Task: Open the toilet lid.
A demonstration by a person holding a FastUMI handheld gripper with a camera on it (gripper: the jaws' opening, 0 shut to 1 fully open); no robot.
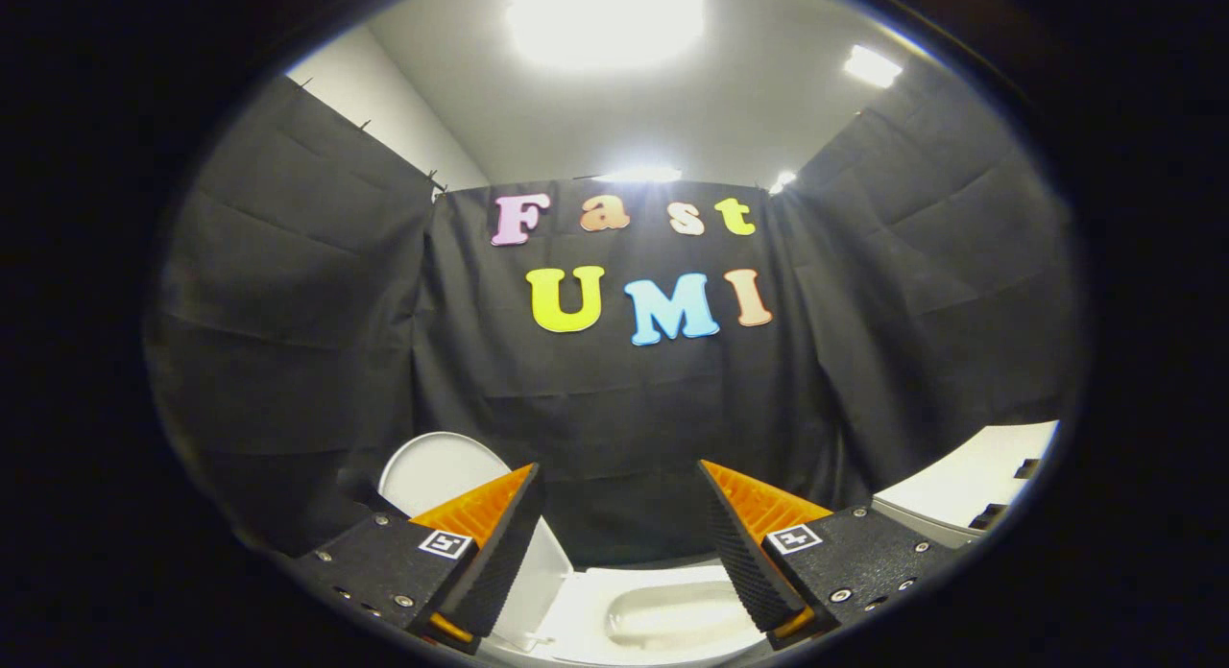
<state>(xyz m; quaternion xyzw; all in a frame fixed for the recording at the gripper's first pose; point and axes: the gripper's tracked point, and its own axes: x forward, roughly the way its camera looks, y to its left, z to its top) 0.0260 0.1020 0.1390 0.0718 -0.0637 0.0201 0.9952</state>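
Toilet lid (432, 471), a white rounded plastic flap, stands raised and leaning back against the black cloth booth wall (614, 409) in the lower left of the frame, partly hidden behind the left finger of the gripper. That wall of creased dark fabric is the largest thing in sight, spanning the middle of the frame from side to side, with a pale ceiling (730, 111) and bright ceiling lights (605, 20) above it in the upper part of the frame. Below the wall, at the bottom centre, sits the white ceramic toilet bowl (672, 610), its rim and hollow basin exposed and seen between the two fingers. A white flat-topped object (979, 481) shows at the lower right, beyond the right finger; what it is cannot be told. The gripper (619, 543) hangs over the bowl with its two wedge-shaped fingers (499, 543) spread wide apart, nothing between them and touching nothing, each finger mount carrying a small square marker (447, 543).
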